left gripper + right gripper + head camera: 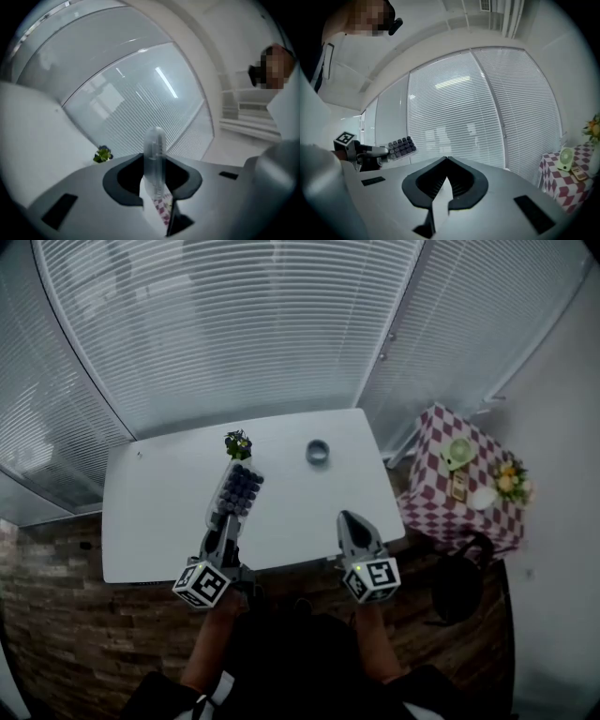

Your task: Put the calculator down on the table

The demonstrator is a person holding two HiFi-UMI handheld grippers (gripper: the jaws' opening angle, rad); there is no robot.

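Over the white surface (150,512), left gripper (226,524) clamps the calculator (241,487) by its near end, long axis running away toward the blinds (234,324). Right gripper (351,521) closed, empty, alongside.

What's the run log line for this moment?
left gripper: shut on calculator | calculator: above white table, not down | right gripper: shut, empty

Over table (159,512), mid-left, hung calculator (241,488); plant (238,443) stood just behind it, round dish (318,453) to plant's right. Right of table stood side table (427,507), bearing fan (458,453), flowers (511,479).
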